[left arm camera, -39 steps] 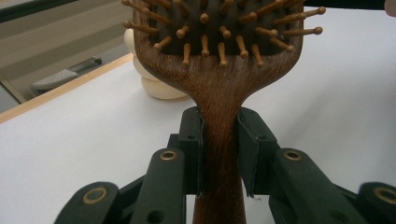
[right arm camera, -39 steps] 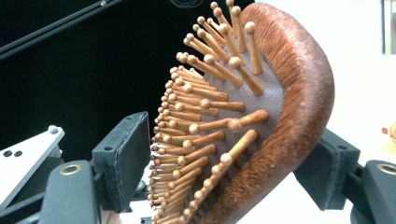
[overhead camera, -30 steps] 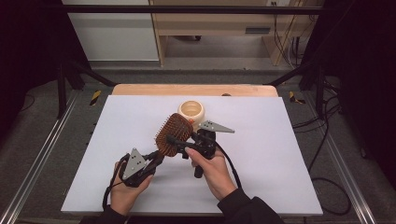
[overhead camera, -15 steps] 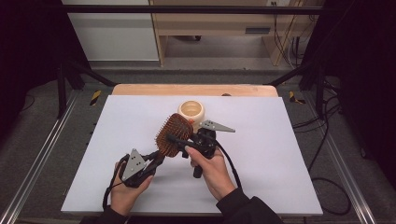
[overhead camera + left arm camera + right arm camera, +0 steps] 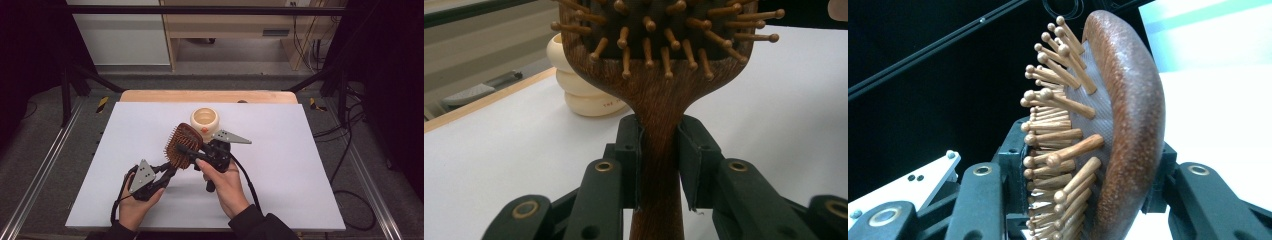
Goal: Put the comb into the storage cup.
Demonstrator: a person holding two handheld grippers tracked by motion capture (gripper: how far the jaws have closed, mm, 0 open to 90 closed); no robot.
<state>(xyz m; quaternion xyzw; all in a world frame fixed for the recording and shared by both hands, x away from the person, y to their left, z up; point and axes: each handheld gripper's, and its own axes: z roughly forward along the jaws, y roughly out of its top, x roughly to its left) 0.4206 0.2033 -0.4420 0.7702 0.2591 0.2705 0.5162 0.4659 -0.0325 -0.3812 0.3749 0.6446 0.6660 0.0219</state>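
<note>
status: hairbrush (image 5: 183, 145) is up off the table (image 5: 300, 165), just in front of the cream jar (image 5: 205, 120) | left gripper (image 5: 659, 150) clamped on the handle | right gripper (image 5: 1088, 195) has just been closing, now pinching the head, bristles and back | done: two-handed grip | left: likely handover or setting it down

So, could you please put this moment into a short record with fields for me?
held thing: wooden hairbrush, lifted off the table
left tool: shut on the brush handle
right tool: jaws have just been closing, now clamped across the brush head, bristles to one pad, back to the other
behind: cream pot, standing free
surface: white table
</note>
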